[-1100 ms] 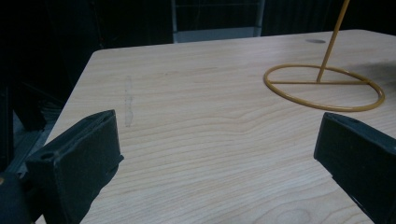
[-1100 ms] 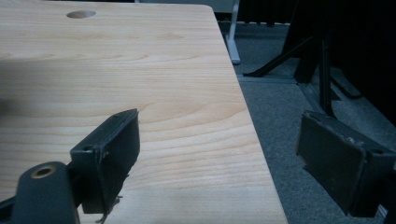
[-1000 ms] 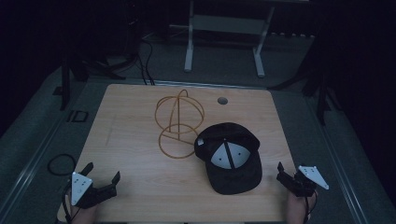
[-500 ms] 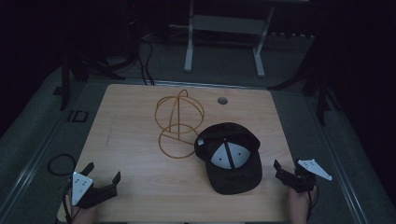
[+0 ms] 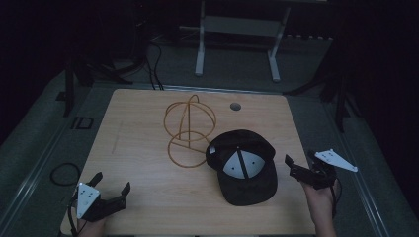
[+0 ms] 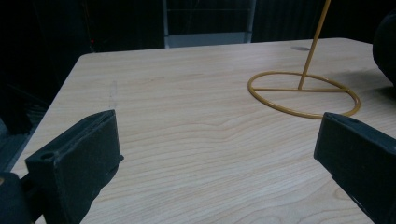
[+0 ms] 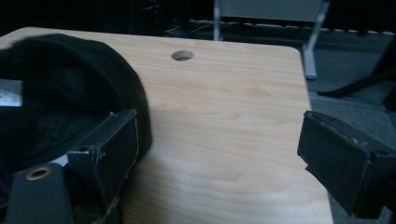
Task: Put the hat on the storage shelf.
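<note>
Both grippers we log with jaws spread wide and nothing between them.

Left gripper [image 5: 109, 190]: we find it at the near left corner of the table [image 5: 138, 128], held in a hand at the bottom edge of the high view, a pale plate on its top. In the left gripper view its jaws frame bare wood, with the stand's base ring ahead and to the right.

Right gripper [image 5: 300, 165]: we find it at the table's right edge, just beside the cap, held in a hand that comes up from below, a grey three-cornered plate on top. In the right gripper view one jaw stands close against the cap's [image 7: 56, 98] edge; we cannot tell whether they touch. The other jaw stands out past the table's edge.

Cap [image 5: 243, 165]: black, lying on the right half of the table with its hollow side up, pale lining panels showing inside, brim toward the near edge.

Stand [image 5: 188, 129]: thin gold wire, a flat ring on the wood and upright loops above it, near the middle of the table, just left of the cap. Its ring [image 6: 303, 93] lies well apart from the left gripper.

Hole [image 5: 235, 106]: a small round one in the tabletop, beyond the cap.
</note>
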Demonstrator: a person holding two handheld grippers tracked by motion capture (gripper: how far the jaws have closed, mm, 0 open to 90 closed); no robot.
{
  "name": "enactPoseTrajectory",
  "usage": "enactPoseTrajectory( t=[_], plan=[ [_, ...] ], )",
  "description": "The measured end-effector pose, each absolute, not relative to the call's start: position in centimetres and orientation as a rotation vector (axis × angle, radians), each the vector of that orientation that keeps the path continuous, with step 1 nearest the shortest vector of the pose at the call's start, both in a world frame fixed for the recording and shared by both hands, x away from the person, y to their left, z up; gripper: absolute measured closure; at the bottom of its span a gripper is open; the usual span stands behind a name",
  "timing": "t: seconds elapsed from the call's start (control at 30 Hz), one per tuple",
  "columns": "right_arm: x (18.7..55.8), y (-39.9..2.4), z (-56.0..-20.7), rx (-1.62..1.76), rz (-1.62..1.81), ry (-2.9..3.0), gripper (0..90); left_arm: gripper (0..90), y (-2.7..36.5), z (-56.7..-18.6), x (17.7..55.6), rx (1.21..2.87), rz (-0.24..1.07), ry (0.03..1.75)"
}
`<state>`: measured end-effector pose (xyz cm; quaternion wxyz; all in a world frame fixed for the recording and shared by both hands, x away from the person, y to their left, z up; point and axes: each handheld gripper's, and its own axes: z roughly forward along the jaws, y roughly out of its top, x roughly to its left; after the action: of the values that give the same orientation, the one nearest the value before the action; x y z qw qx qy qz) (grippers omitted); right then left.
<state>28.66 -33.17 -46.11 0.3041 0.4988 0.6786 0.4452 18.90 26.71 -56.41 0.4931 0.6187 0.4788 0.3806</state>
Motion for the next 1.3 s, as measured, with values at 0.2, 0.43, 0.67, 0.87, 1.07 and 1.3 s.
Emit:
enactPoseTrajectory(
  t=[0.2,0.43,0.67,0.87,1.07,1.3],
  plan=[
    [30.1,-31.5,-45.4,1.254,1.203,1.877,12.4,0.9,26.2,-56.3,18.8,1.514,0.916,1.169],
    [32.6,-29.5,-45.2,1.189,1.17,1.954,13.9,0.9,25.9,-56.0,18.9,1.55,0.799,1.191],
    [34.8,-27.3,-45.6,1.157,1.115,2.041,27.9,0.9,25.5,-55.8,18.7,1.601,0.816,1.175],
    [36.0,-25.7,-46.7,1.121,1.034,2.124,51.3,0.9,25.3,-55.7,18.6,1.618,0.814,1.16],
    [36.3,-24.9,-47.5,1.12,0.95,2.121,79.1,0.9,25.2,-55.9,18.7,1.634,0.814,1.162],
    [36.0,-24.5,-47.1,1.121,0.951,2.092,88.1,0.9,25.2,-55.9,18.8,1.629,0.801,1.161]
  ],
)
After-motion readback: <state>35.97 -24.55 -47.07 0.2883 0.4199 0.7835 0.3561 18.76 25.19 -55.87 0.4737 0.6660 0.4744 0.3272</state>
